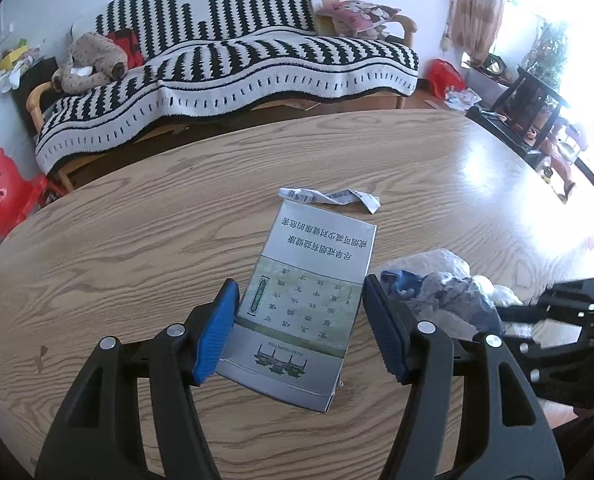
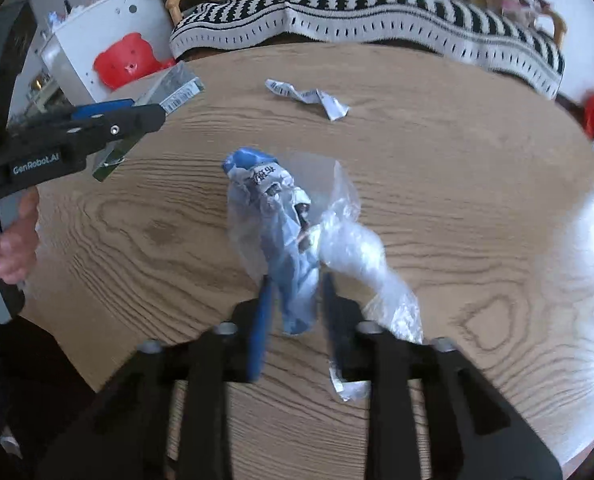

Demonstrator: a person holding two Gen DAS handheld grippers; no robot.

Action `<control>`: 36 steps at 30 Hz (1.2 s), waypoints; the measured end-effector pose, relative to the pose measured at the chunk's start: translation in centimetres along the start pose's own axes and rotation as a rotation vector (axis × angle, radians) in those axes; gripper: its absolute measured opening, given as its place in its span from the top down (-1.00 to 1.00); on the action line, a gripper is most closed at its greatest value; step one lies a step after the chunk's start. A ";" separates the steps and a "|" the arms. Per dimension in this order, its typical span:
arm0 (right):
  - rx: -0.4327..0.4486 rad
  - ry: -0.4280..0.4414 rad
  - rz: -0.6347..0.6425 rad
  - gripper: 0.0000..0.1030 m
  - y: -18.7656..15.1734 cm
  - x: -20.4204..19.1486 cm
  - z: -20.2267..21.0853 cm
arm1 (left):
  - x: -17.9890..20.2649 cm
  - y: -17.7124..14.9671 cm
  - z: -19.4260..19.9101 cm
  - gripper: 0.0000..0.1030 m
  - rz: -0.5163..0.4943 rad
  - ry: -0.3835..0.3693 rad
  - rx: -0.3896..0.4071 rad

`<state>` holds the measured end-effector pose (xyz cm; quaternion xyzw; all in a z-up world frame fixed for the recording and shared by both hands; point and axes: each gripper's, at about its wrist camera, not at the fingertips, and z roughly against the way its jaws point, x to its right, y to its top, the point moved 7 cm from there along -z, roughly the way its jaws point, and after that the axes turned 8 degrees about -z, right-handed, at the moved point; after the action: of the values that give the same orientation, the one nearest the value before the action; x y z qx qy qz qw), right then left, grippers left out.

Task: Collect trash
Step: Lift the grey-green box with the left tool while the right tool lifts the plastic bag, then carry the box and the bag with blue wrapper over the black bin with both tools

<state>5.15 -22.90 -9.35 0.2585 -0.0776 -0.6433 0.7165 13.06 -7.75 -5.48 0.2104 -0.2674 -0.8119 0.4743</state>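
Observation:
My left gripper [image 1: 299, 300] is shut on a flattened grey and green cigarette carton [image 1: 309, 296] and holds it above the round wooden table [image 1: 137, 248]. My right gripper [image 2: 295, 292] is shut on a crumpled blue and clear plastic wrapper [image 2: 281, 232] and holds it over the table [image 2: 457, 184]. A crumpled white paper strip [image 1: 331, 197] lies on the table beyond the carton; it also shows in the right wrist view [image 2: 309, 98]. The wrapper [image 1: 441, 292] shows right of the left gripper. The left gripper with the carton [image 2: 169, 92] shows at the left of the right wrist view.
A sofa with a black and white striped cover [image 1: 233, 64] stands beyond the table. A red bear-shaped stool [image 1: 1, 192] is at the left by a white cabinet [image 2: 97, 36]. A dark stand [image 1: 537, 108] is at the right near the window.

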 end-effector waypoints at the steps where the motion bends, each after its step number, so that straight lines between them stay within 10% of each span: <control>1: 0.021 -0.003 0.009 -0.30 0.2 0.0 0.4 | 0.0 0.0 0.0 -0.21 0.001 -0.001 0.000; 6: 0.099 -0.007 0.034 -0.28 1.6 -0.9 1.9 | -0.1 -0.2 -0.4 -0.21 0.012 0.001 -0.009; 15: 0.066 -0.064 0.109 0.56 3.4 -3.0 -2.0 | -1.0 -0.6 -0.5 -0.21 0.026 0.015 -0.024; 30: 0.165 0.144 -0.188 0.57 4.5 1.2 3.7 | -0.2 0.0 -0.2 -0.20 0.047 -0.003 -0.010; 36: 0.117 0.032 -0.149 0.57 2.8 2.5 2.3 | 1.6 0.5 -0.4 -0.20 0.018 -0.018 -0.010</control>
<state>6.99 -25.78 -6.59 0.3151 -0.0839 -0.6850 0.6515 12.88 -9.51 -5.65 0.1982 -0.2695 -0.8108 0.4803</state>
